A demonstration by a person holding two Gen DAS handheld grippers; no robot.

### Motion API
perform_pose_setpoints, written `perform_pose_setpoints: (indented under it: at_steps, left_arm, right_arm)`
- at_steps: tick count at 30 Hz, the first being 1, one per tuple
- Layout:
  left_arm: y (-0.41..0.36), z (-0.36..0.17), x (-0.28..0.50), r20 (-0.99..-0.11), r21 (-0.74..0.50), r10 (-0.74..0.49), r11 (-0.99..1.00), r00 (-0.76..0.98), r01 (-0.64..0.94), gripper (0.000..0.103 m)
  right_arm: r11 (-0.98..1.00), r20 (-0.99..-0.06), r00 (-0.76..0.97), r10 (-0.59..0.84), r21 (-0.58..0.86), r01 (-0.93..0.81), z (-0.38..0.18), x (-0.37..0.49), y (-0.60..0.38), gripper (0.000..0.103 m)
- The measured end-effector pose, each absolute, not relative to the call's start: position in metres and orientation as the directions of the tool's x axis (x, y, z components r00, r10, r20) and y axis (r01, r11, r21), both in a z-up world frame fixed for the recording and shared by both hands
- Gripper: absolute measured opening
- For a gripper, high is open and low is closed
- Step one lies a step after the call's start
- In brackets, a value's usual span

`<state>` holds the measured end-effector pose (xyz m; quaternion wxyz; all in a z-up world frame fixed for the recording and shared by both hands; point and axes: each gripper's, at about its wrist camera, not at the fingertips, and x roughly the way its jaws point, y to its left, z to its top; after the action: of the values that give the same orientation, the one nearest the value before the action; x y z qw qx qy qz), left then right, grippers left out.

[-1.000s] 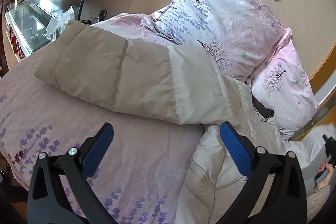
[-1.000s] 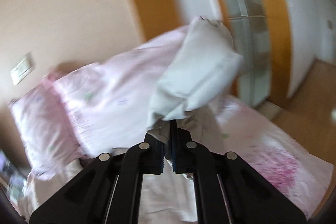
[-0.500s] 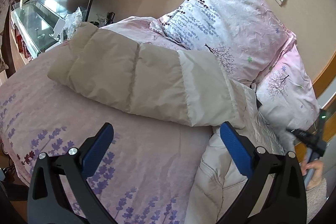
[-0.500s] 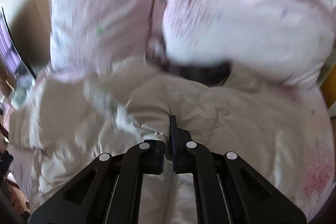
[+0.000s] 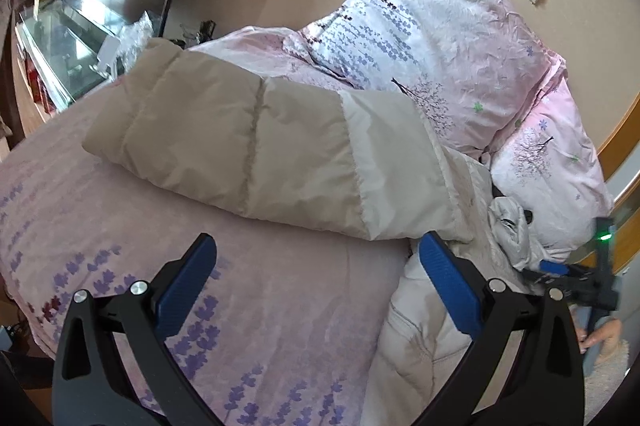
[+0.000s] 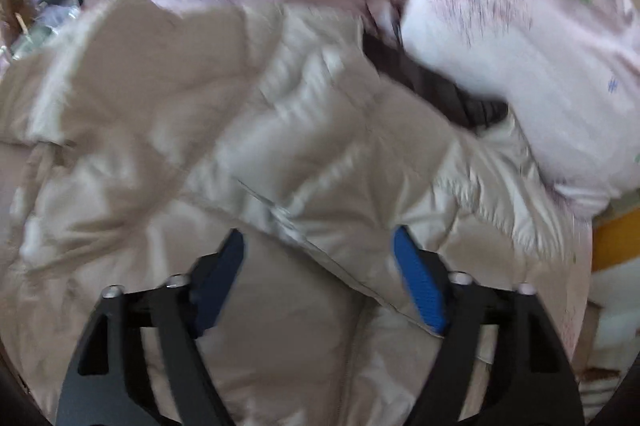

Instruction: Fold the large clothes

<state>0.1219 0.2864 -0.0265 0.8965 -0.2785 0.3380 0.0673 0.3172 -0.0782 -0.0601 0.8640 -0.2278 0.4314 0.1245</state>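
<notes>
Now the right claw [image 6: 318, 278], which a moment ago pinched a sleeve held high, is opening over the puffy jacket [image 6: 280, 154] with nothing pressed between its pads: the sleeve seems folded in and let go. The left claw [image 5: 316, 286] hangs spread and empty above the bed [image 5: 120, 226]. Its view alone shows the other sleeve [image 5: 248, 146] stretched out leftward, unfolded, and, farther off, the pillows [image 5: 432, 38].

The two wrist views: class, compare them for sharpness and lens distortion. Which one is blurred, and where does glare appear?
Left wrist view: sharp, with the puffer jacket crisp, glare on the glass cabinet, and fisheye bending at the edges. Right wrist view: motion-smeared throughout, with the pillows and jacket seams streaked and only the right claw fairly distinct.
</notes>
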Motion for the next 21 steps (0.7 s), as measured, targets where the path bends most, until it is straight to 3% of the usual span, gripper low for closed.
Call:
perform_pose_setpoints:
  at_steps: [1, 3, 6, 10, 12, 15, 16, 18, 21]
  left_arm:
    - [0.286, -0.026, 0.121, -0.643, -0.442, -0.055, 0.841, 0.764, -0.312, 0.101]
    - [0.286, -0.025, 0.121, -0.648, -0.425, -0.037, 0.846, 0.761, -0.321, 0.101]
    - [0.290, -0.025, 0.123, -0.660, -0.413, -0.028, 0.848, 0.751, -0.332, 0.101]
    - [0.302, -0.031, 0.125, -0.676, -0.464, -0.058, 0.808, 0.735, -0.363, 0.101]
    - [0.310, -0.034, 0.125, -0.684, -0.483, -0.063, 0.786, 0.727, -0.386, 0.101]
    - [0.321, -0.038, 0.123, -0.690, -0.507, -0.057, 0.749, 0.721, -0.426, 0.099]
    - [0.327, -0.041, 0.122, -0.688, -0.532, -0.067, 0.723, 0.722, -0.440, 0.097]
    - [0.337, -0.046, 0.122, -0.683, -0.576, -0.089, 0.676, 0.725, -0.460, 0.091]
    - [0.353, -0.055, 0.124, -0.680, -0.626, -0.106, 0.599, 0.725, -0.499, 0.085]
  right_arm:
    - [0.877, -0.791, 0.610, 0.059, -0.251, -0.410, -0.052, 0.315, -0.079, 0.050]
    - [0.912, -0.772, 0.629, 0.093, -0.187, -0.364, -0.040, 0.322, -0.084, 0.026]
    - [0.950, -0.779, 0.621, 0.081, -0.128, -0.285, -0.045, 0.348, -0.091, 0.015]
    - [0.943, -0.866, 0.499, 0.026, -0.145, -0.300, -0.086, 0.380, -0.078, 0.014]
    - [0.934, -0.852, 0.523, -0.005, -0.191, -0.302, -0.089, 0.380, -0.072, 0.014]
    - [0.952, -0.846, 0.529, 0.068, -0.103, -0.288, -0.076, 0.373, -0.080, 0.015]
    - [0.957, -0.843, 0.529, 0.100, -0.064, -0.283, -0.070, 0.370, -0.085, 0.017]
    - [0.961, -0.838, 0.524, 0.153, 0.003, -0.277, -0.063, 0.365, -0.096, 0.031]
    - [0.960, -0.834, 0.510, 0.210, 0.078, -0.267, -0.056, 0.357, -0.109, 0.038]
